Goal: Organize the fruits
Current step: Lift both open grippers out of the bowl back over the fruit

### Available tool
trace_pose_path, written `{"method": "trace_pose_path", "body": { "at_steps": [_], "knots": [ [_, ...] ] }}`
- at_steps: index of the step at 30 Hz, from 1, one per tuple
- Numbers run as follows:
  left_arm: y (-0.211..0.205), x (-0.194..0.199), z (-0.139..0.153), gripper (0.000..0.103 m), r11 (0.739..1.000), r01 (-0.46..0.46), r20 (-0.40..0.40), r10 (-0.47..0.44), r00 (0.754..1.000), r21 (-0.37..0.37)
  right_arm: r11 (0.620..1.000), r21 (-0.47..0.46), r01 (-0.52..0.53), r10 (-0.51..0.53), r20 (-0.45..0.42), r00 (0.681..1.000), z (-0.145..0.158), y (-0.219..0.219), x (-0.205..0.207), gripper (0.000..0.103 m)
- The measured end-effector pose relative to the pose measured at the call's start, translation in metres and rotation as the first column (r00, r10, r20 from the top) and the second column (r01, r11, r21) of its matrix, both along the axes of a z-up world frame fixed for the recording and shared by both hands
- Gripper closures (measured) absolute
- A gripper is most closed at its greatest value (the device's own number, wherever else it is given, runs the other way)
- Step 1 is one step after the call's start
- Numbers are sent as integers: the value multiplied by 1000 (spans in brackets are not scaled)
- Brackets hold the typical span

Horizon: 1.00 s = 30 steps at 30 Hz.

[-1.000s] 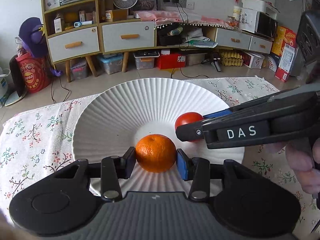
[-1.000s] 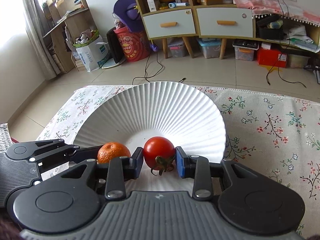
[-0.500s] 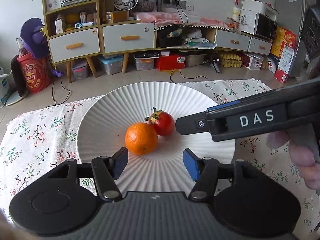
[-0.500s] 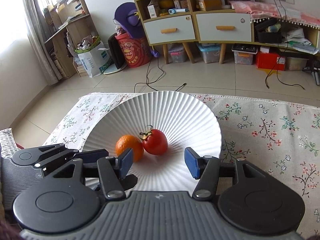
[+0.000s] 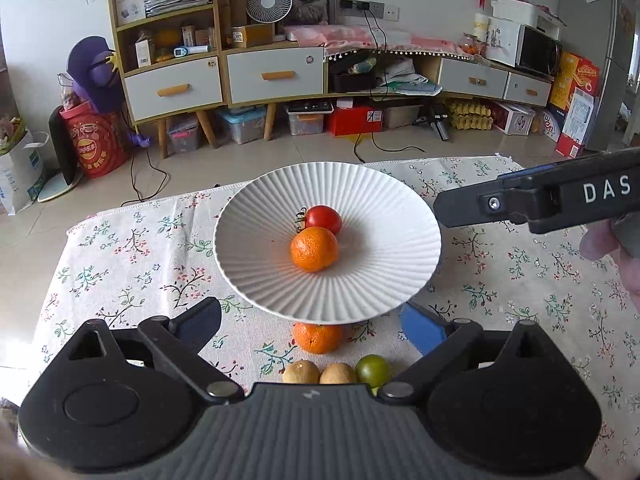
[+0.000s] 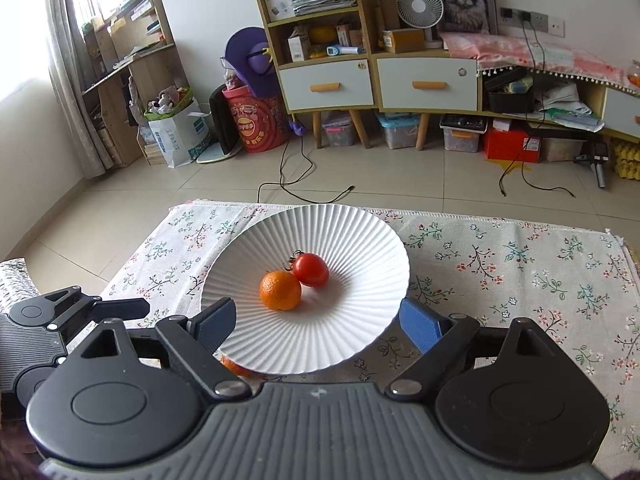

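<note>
Both grippers have just been opening, and nothing sits between the jaws of either one now. A second ago my left gripper (image 5: 310,322) was clamped on the mandarin (image 5: 314,249) and my right gripper (image 6: 316,322) on the tomato (image 6: 310,269); now both stand released and drawn back from the white ribbed plate (image 5: 360,280), with the two fruits left touching each other near its middle. I judge that this pair is delivered and my hands are free for the next pick.

From the left wrist I see what the right wrist mostly hides: more fruit waiting on the floral-cloth desk (image 5: 120,264) on my side of the plate. A second mandarin (image 5: 318,338) sits just under the plate's near rim, and closer still lie two brownish fruits (image 5: 301,374), possibly kiwis, beside a green fruit (image 5: 373,368). The right wrist view catches only an orange sliver (image 6: 236,368) under the rim. It does show my left gripper out to the side, clear of the plate, while the left view shows the right gripper's finger hanging off the plate's right edge.
</note>
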State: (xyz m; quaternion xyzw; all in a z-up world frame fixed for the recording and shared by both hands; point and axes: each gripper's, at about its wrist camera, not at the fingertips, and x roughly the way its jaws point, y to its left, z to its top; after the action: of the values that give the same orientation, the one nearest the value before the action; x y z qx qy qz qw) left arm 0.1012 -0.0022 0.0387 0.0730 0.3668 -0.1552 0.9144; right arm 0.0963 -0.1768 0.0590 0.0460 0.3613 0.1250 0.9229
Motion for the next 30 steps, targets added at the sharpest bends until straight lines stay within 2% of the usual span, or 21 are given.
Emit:
{"method": "trace_pose_path", "body": {
  "at_steps": [2,11,19,24,30],
  "knots": [
    [5,-7,4,5,1000,-9,-3,9,1000,-4,1000,-11,4,-4,5,1000,3,1,-8,9],
    [23,-34,5,5,999,-33,-44,32,999,-22,1000,-21,-9,10,18,1000,4,3,-32,4],
    [39,-51,-3,5,998,-59,-64,58,996,-16,999,-29,-33,34,21,999,-11,12,-51,2],
    [47,-63,-17,5,998,-52,-92,54,994,23,991,-94,-99,101,12,995,-24,25,-73,2],
    [60,-79,-32,5,998,-30,-116,37,993,63,972,-131,-195,193,-33,981,-40,42,-94,2]
  ]
}}
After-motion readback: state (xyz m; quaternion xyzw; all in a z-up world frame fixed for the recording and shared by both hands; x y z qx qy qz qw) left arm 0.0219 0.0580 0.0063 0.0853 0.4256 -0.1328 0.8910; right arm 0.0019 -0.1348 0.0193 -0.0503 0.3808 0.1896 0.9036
